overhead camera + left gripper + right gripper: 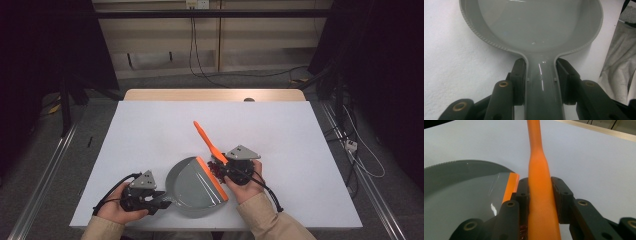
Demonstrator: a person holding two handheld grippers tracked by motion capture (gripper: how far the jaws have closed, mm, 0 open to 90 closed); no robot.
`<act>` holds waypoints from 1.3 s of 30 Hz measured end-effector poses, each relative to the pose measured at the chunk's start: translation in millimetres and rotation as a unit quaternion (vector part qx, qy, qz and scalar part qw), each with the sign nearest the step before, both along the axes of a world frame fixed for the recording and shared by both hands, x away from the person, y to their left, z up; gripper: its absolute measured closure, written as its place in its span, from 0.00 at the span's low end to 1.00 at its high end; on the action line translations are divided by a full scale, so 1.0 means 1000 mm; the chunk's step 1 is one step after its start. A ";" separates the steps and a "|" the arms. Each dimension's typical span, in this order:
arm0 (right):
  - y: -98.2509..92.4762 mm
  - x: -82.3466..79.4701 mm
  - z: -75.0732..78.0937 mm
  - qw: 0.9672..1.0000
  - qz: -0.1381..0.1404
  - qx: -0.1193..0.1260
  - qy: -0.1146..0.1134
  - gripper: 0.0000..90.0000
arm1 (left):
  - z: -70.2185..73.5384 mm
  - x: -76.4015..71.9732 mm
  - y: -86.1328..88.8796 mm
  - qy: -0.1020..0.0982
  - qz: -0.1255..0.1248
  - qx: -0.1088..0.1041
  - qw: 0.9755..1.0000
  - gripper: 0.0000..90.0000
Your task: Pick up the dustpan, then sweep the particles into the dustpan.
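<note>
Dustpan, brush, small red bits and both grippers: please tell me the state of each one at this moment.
Dustpan: flat on the white table, pan looks bare inside, handle clamped.
Brush: held tilted, orange handle pointing up and away.
Small red bits: piled on the table by the dustpan's orange lip.
Left gripper: shut on the dustpan's handle.
Right gripper: shut on the brush handle.

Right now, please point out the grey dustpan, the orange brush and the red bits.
dustpan (192,187), high view, inner floor of pan.
orange brush (541,195), right gripper view, handle between jaws.
red bits (216,169), high view, pile beside the pan's orange lip.
</note>
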State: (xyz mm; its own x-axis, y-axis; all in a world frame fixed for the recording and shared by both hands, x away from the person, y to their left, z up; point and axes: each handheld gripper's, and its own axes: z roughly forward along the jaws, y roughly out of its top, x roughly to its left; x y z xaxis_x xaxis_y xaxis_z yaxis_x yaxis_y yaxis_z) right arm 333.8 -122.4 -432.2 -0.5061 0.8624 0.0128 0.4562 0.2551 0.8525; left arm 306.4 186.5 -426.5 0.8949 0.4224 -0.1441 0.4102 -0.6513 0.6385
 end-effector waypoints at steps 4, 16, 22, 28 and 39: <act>-0.001 0.000 0.000 1.000 -0.003 0.003 0.001 0.78 | 0.000 0.001 0.000 0.001 0.001 -0.002 1.000 0.70; 0.004 -0.002 0.001 1.000 0.003 0.015 0.007 0.78 | 0.000 0.000 0.001 -0.002 0.001 -0.002 1.000 0.70; 0.009 -0.003 0.000 1.000 0.002 0.020 0.011 0.78 | 0.000 0.001 -0.001 -0.002 0.003 0.003 1.000 0.70; 0.017 -0.006 0.000 1.000 0.005 0.025 0.011 0.78 | 0.000 0.001 -0.003 0.002 0.000 0.000 1.000 0.70; 0.033 -0.014 0.002 0.999 0.010 0.051 -0.001 0.78 | 0.000 0.001 -0.002 0.001 0.007 -0.002 1.000 0.70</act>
State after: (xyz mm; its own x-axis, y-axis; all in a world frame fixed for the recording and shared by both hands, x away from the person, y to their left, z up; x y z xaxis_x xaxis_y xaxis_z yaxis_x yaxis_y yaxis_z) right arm 320.3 -89.5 -430.7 -0.5230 0.8466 0.0986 0.4499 0.1759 0.8756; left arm 307.4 184.3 -427.0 0.8883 0.4347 -0.1483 0.4214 -0.6427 0.6399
